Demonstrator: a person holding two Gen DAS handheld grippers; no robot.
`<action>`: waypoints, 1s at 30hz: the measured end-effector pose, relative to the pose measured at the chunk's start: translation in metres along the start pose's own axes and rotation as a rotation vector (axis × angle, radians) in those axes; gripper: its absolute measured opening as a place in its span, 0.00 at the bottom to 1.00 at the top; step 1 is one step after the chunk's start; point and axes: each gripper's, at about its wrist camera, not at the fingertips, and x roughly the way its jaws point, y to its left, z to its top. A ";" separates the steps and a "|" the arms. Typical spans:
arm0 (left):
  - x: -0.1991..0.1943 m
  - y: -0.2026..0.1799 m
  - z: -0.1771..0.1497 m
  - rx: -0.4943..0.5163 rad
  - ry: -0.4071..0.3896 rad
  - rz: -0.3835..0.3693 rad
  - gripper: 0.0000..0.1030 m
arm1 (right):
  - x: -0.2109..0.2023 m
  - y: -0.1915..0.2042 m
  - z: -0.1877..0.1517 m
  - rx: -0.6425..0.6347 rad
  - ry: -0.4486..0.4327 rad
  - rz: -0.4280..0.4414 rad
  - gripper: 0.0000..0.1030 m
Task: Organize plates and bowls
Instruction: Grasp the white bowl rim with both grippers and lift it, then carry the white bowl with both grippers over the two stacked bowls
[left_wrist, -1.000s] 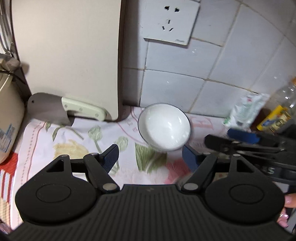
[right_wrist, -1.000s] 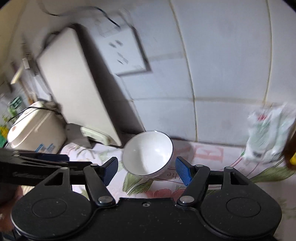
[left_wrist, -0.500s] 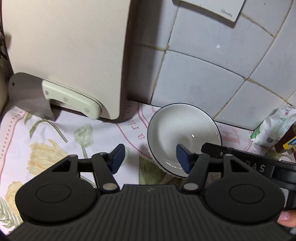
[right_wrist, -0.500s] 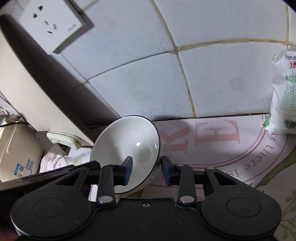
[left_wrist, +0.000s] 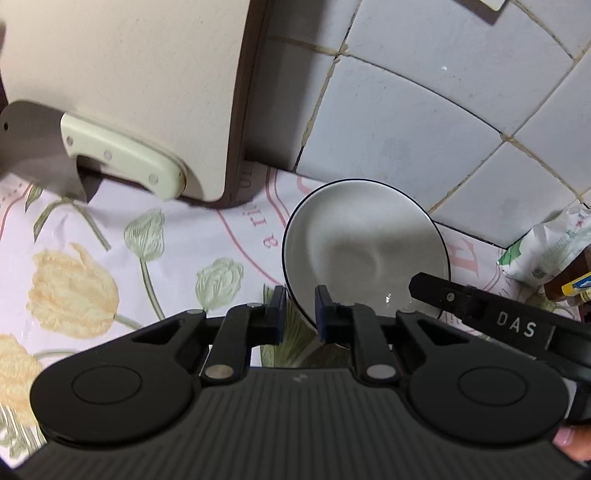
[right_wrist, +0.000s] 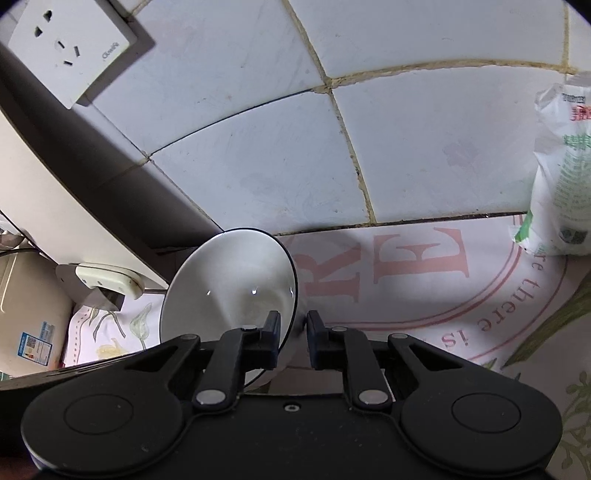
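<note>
A white bowl (left_wrist: 365, 236) with a thin dark rim stands on the flowered tablecloth (left_wrist: 110, 266), close to the tiled wall. My left gripper (left_wrist: 299, 310) has its jaws closing tight on the bowl's near-left rim, one pad inside and one outside. My right gripper (right_wrist: 293, 328) has its jaws closing on the rim of the same bowl (right_wrist: 229, 280) at its right side, again with the rim between the pads. In the left wrist view, a black finger of the right gripper (left_wrist: 439, 291) reaches over the bowl's right edge.
A cream cutting board (left_wrist: 129, 74) leans on the wall to the left, with a cleaver (left_wrist: 122, 158) propped against it. A white bag (right_wrist: 561, 166) and a bottle (left_wrist: 569, 280) stand to the right. A rice cooker (right_wrist: 26, 306) sits far left, and a wall socket (right_wrist: 70, 48) is above.
Both grippers came down to the bowl and went from wide open to closed on its rim, left on the left side, right on the right side.
</note>
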 end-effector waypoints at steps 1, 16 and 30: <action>-0.003 -0.001 -0.002 -0.004 0.003 0.002 0.14 | -0.003 0.002 -0.001 -0.005 -0.004 -0.003 0.18; -0.110 -0.052 -0.038 0.063 -0.087 -0.021 0.14 | -0.115 0.006 -0.018 -0.028 -0.050 0.021 0.18; -0.200 -0.126 -0.097 0.155 -0.091 -0.013 0.14 | -0.238 -0.023 -0.054 -0.058 -0.079 0.057 0.19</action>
